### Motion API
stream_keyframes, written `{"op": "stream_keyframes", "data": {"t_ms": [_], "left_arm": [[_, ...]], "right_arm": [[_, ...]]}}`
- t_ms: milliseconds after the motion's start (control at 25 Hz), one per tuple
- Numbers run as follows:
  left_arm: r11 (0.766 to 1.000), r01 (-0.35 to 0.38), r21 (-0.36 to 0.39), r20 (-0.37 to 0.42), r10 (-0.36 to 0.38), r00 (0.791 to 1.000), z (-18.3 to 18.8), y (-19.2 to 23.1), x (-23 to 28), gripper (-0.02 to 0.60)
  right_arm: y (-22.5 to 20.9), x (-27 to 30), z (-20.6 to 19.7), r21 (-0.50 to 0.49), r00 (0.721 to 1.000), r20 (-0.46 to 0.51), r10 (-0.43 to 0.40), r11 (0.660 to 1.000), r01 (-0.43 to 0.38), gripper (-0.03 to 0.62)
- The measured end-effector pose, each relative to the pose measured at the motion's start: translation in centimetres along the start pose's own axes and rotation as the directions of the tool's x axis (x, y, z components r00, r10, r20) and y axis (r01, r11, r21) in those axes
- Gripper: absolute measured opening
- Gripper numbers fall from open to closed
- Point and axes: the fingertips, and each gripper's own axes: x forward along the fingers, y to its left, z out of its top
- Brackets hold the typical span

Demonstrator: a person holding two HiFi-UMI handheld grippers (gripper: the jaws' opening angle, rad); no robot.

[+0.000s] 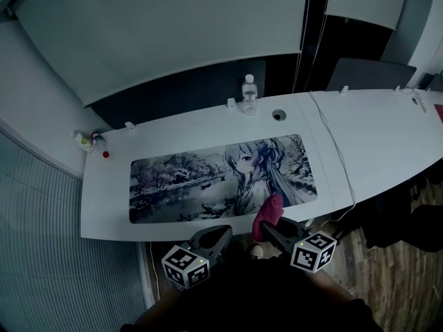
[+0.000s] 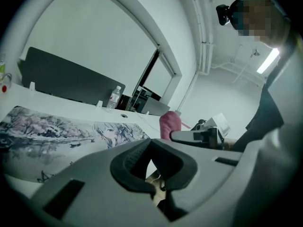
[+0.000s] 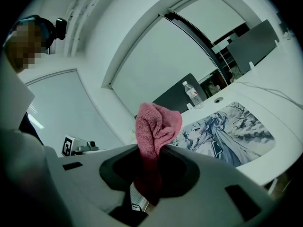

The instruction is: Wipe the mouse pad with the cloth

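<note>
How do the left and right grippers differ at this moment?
The right gripper is shut on a bunched pink cloth; the left gripper has its jaws together on nothing. In the head view, the right gripper's cloth overlaps the near edge of the mouse pad, while the left gripper sits back at the near edge of the table. Both point toward the table from close to the person's body.

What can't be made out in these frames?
- Head view: the small items at the desk's left end are too small to identify.
- Right gripper view: the pink cloth hides part of the mouse pad.
- Head view: the water bottle's label is too small to read.
</note>
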Motion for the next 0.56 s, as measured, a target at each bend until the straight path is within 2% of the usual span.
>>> {"op": "stream_keyframes", "data": {"t_ms": [560], "left_arm": [[1.000,-0.017,0.000,-0.011,0.017,1.000,-1.01,-0.82,-0.25,0.006]], "right_arm": [[0.24,-0.27,-0.51,-0.003,0.999,-0.023,0.023,1.000,-0.023,0.110]]}}
